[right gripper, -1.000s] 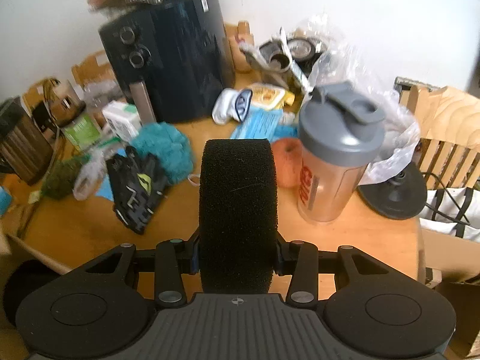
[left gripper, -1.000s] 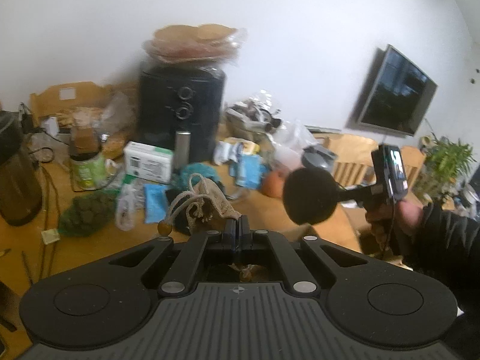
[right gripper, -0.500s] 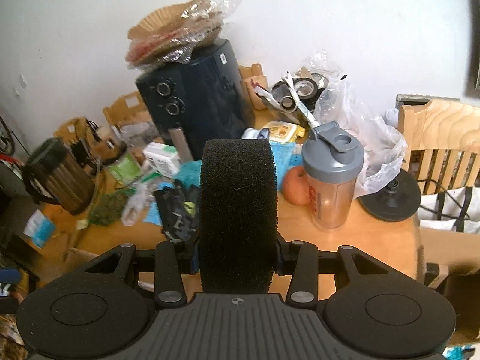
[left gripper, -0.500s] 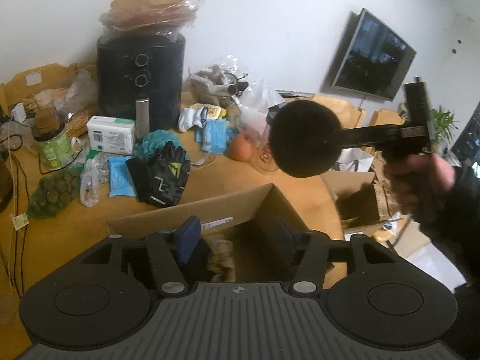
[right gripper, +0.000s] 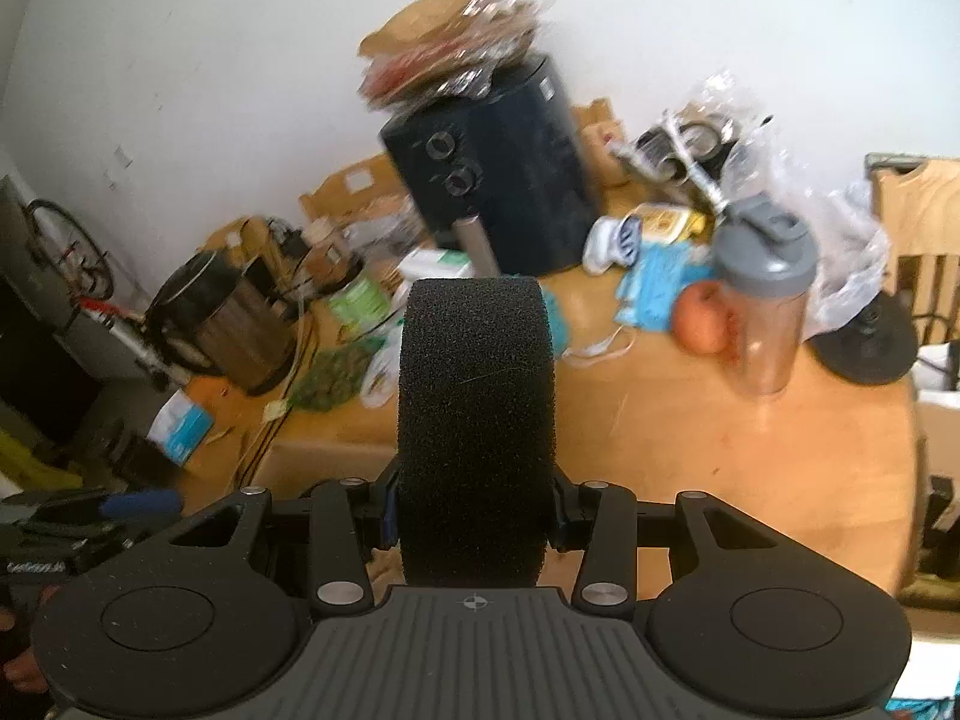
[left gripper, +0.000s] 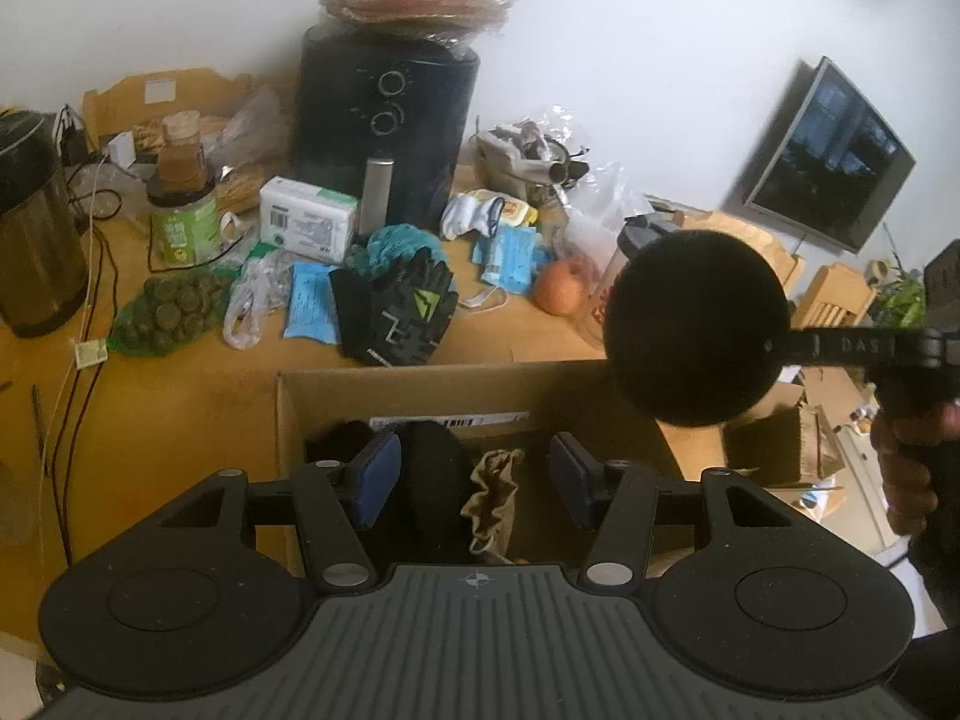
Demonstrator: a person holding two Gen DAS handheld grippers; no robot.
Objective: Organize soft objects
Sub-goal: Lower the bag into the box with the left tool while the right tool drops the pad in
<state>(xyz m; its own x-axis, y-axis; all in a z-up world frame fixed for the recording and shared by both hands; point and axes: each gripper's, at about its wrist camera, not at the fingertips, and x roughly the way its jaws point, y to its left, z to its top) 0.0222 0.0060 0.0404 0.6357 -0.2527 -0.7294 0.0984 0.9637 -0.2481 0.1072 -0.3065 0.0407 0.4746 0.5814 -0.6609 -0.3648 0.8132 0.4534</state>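
My left gripper (left gripper: 474, 471) hangs open over a cardboard box (left gripper: 420, 378). A beige net bag (left gripper: 492, 492) lies loose inside the box between the blue pads (left gripper: 378, 471), beside a dark round item (left gripper: 429, 468). My right gripper (right gripper: 474, 510) is shut on a thick black foam disc (right gripper: 474, 420). The left wrist view shows that disc (left gripper: 696, 324) held in the air over the box's right rim, with a hand (left gripper: 906, 456) behind it. Black gloves (left gripper: 396, 312) and a teal fluffy cloth (left gripper: 390, 243) lie on the wooden table (left gripper: 180, 396).
A black air fryer (left gripper: 384, 126) with bagged flatbreads on top stands at the back. A shaker bottle (right gripper: 765, 300), an apple (right gripper: 699, 318), blue packets (left gripper: 309, 306), a green net of round items (left gripper: 165, 312) and a metal kettle (left gripper: 33, 240) crowd the table.
The left gripper, earlier shut on the beige net bag, has opened and the bag now lies in the box. The right gripper has risen and swung over with the foam disc.
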